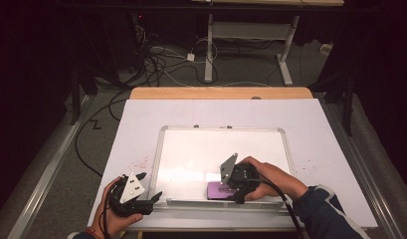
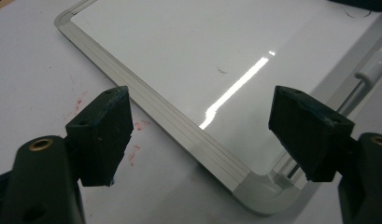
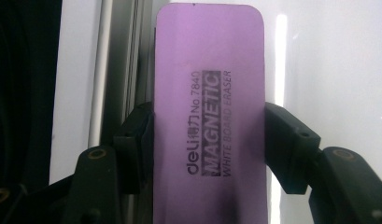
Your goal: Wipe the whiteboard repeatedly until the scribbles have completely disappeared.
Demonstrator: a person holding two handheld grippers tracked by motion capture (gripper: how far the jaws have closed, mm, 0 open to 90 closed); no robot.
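Note:
A purple magnetic whiteboard eraser (image 3: 208, 107) lies flat on the whiteboard (image 1: 216, 149) by its near edge, and my right gripper (image 3: 208, 140) is shut on its long sides. In the high view the eraser (image 1: 217, 190) pokes out left of the right gripper (image 1: 236, 185). My left gripper (image 1: 152, 198) rests at the board's near left corner, jaws wide open. In the left gripper view the board's rounded corner (image 2: 265, 196) lies under the gap of the left gripper (image 2: 216, 135), with nothing between the pads. A small dark mark (image 2: 222, 71) sits on the board surface.
The whiteboard lies on a white sheet (image 1: 141, 119) over a wooden table (image 1: 221, 92). Red smudges (image 1: 141, 163) stain the sheet left of the board. A white marker (image 2: 373, 67) rests along the board's near frame. Cables and a desk frame (image 1: 246, 45) are on the floor beyond.

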